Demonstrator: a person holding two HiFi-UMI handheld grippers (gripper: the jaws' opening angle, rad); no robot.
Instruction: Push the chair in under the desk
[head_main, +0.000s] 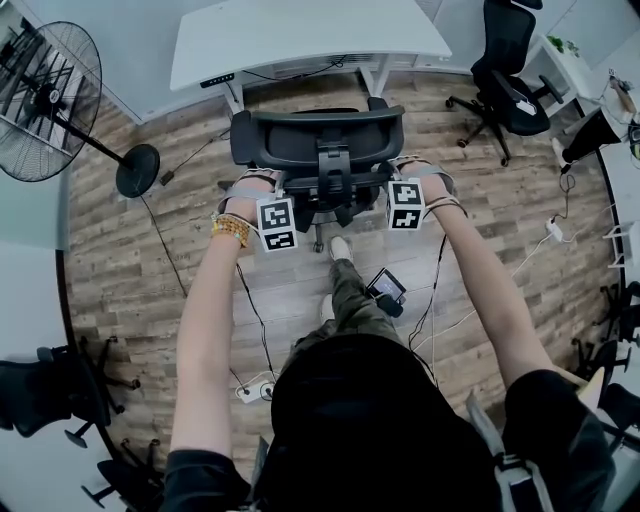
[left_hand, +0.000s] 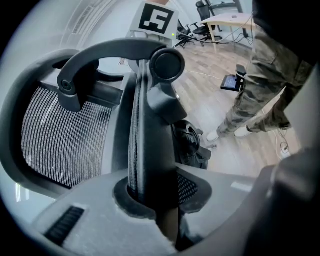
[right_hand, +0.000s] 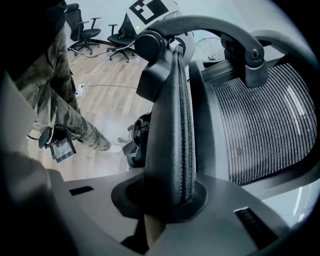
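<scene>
Jaws of left gripper and right gripper clamp chair backrest; seat seemingly hidden.

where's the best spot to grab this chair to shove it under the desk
The backrest's two side edges, taken from behind, one gripper each. The chair faces the desk, and those thin upright rims fit between jaws; the left gripper and right gripper are clamped there.

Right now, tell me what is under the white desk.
Only its white legs and a dark cable show below the desk edge. The chair stands in front, not under it. The desktop covers everything else beneath.
</scene>
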